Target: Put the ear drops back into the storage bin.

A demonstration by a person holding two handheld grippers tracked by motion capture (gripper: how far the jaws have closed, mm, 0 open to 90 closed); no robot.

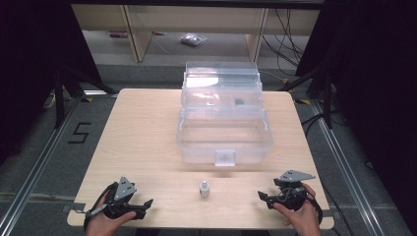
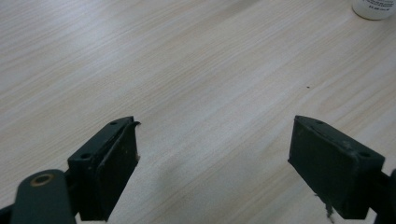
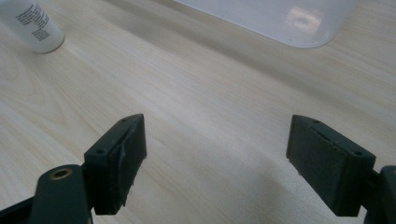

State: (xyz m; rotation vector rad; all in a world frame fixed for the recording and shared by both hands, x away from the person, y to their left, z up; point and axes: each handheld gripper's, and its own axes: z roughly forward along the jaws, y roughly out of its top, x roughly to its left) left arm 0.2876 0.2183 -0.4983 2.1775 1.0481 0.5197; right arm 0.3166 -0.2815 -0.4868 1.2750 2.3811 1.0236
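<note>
A small white bottle (image 1: 204,189) stands upright near the table's front edge, between my two grippers. It appears at the top right corner of the left gripper view (image 2: 373,8) and at the top left of the right gripper view (image 3: 35,25). Behind it sits a clear plastic box (image 1: 223,132) with its lid raised. My left gripper (image 1: 147,202) rests at the front left, open, nothing between its jaws (image 2: 215,163). My right gripper (image 1: 261,195) rests at the front right, also open and empty (image 3: 217,161).
The wooden table (image 1: 142,132) has bare room left of the box. The box's rounded corner (image 3: 299,23) lies ahead of the right gripper. Beyond the table are a grey floor, wooden shelf legs (image 1: 135,34) and cables (image 1: 287,34).
</note>
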